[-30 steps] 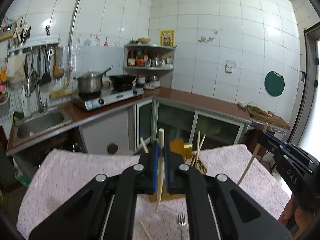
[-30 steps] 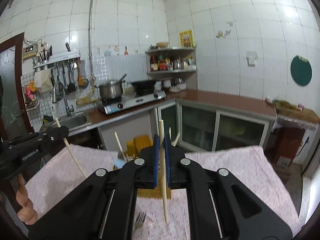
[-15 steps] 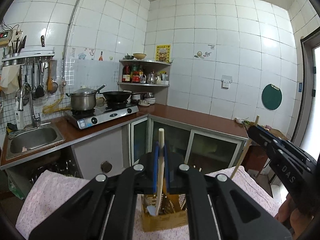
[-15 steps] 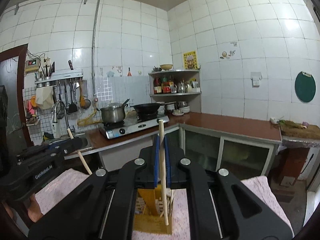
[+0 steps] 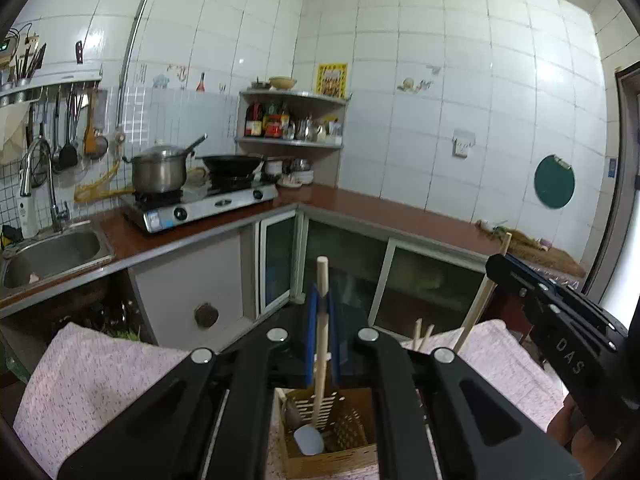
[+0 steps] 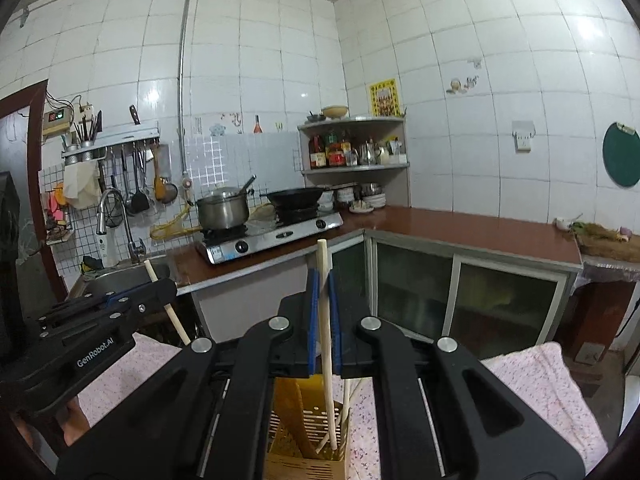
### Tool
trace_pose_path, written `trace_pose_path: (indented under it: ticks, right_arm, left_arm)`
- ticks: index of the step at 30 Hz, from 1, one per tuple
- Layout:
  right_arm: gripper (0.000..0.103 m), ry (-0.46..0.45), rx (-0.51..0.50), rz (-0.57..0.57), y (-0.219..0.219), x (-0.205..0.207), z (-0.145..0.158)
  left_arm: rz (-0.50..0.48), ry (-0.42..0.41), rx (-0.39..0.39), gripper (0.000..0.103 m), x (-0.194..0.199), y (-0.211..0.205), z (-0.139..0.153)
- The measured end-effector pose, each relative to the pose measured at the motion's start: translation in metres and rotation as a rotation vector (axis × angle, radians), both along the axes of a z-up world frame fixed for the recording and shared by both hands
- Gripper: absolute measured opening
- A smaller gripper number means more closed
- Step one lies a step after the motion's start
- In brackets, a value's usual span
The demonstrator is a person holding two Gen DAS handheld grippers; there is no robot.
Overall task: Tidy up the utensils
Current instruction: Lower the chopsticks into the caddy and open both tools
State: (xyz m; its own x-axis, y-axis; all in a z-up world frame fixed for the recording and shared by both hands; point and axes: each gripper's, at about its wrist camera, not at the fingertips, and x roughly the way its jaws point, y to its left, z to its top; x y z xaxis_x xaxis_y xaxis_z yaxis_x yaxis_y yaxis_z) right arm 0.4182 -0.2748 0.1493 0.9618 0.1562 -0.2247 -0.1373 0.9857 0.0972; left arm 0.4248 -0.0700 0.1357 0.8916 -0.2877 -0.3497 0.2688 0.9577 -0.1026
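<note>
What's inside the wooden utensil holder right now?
The wooden holder holds a pale spoon and a couple of chopsticks. Both grippers cover much of its opening, so anything else inside is hidden.

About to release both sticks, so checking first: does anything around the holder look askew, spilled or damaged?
Nothing stands out. Each hand-held gripper, left and right, is shut on a chopstick hanging roughly upright over the wooden utensil holder. The chopsticks already inside lean, as expected. Pink tablecloth shows no spill.

My left tongs (image 5: pixel 321 344), matte black angular arms, silver round screws, blue pads (image 5: pixel 310 340), "GenRobot.AI" in white on the side, my right tongs (image 6: pixel 323 326) alike, side lettered "DAS"
</note>
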Motion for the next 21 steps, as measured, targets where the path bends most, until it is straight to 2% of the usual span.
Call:
trace_pose_path:
  ticks: [9,10,11,13,18,19,20,21]
  right_arm:
    - [0.007,0.083,-0.014,0.010,0.001,0.020,-0.046]
    - [0.013,0.106,-0.008,0.019,0.000,0.022,-0.050]
    - [0.029,0.121,-0.003,0.021,0.000,0.023,-0.052]
    - [0.046,0.126,0.004,0.009,-0.004,0.020,-0.056]
    - [0.046,0.140,0.004,-0.002,-0.012,0.007,-0.055]
    - [0.046,0.143,0.003,-0.005,-0.014,0.004,-0.054]
    - [0.046,0.146,0.002,-0.010,-0.016,-0.001,-0.053]
    - [0.046,0.147,0.000,-0.014,-0.017,-0.005,-0.052]
  left_arm:
    - [0.004,0.109,0.023,0.006,0.018,0.004,-0.038]
    - [0.004,0.116,0.029,0.006,0.018,0.004,-0.040]
    - [0.008,0.115,0.032,0.006,0.016,0.004,-0.041]
    - [-0.001,0.121,0.033,0.007,0.012,0.006,-0.042]
    - [-0.011,0.132,0.005,0.007,-0.002,0.014,-0.034]
    - [-0.014,0.132,-0.001,0.010,-0.006,0.016,-0.031]
    - [-0.015,0.129,-0.009,0.028,-0.010,0.019,-0.027]
    - [-0.009,0.121,-0.016,0.060,-0.015,0.021,-0.024]
